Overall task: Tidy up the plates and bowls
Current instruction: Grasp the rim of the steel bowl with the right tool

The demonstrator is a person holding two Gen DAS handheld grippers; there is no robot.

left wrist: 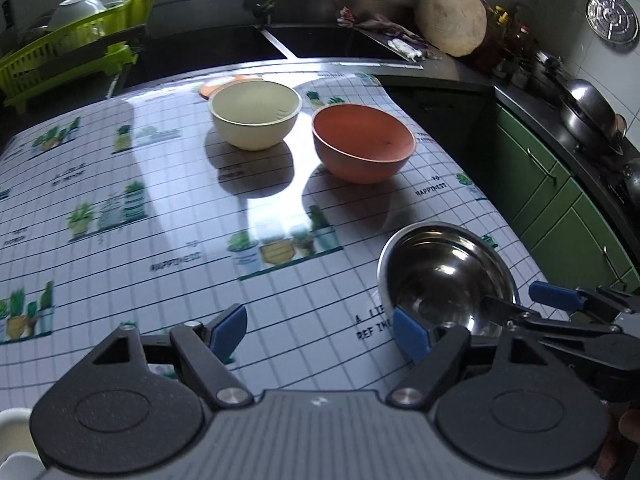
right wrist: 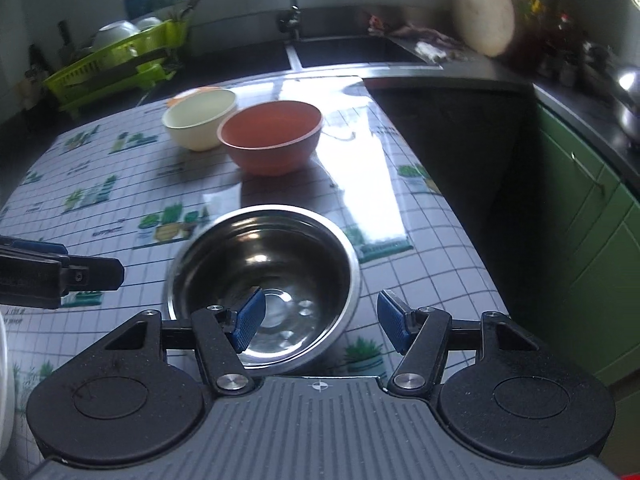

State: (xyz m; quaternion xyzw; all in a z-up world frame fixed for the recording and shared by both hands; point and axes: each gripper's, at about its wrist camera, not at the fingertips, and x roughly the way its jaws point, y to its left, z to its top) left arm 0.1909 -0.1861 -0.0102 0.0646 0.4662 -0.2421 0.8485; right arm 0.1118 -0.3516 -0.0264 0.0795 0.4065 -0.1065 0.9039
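A steel bowl [right wrist: 264, 284] stands on the table near its right edge; it also shows in the left wrist view [left wrist: 446, 276]. My right gripper [right wrist: 320, 320] is open, its left finger inside the bowl and its right finger outside the rim; it also shows in the left wrist view [left wrist: 516, 308]. My left gripper [left wrist: 320, 328] is open and empty over the tablecloth, left of the steel bowl. A cream bowl [left wrist: 256, 114] and an orange bowl [left wrist: 362, 142] stand side by side further back. An orange plate [left wrist: 218, 85] peeks out behind the cream bowl.
The table [left wrist: 120, 184] has a plant-print grid cloth. A green dish rack [left wrist: 68, 56] with white bowls stands back left beside the sink [left wrist: 340, 44]. Green cabinets [left wrist: 560, 200] and a stove with pots [left wrist: 588, 114] are at right. White crockery [left wrist: 14, 440] sits at lower left.
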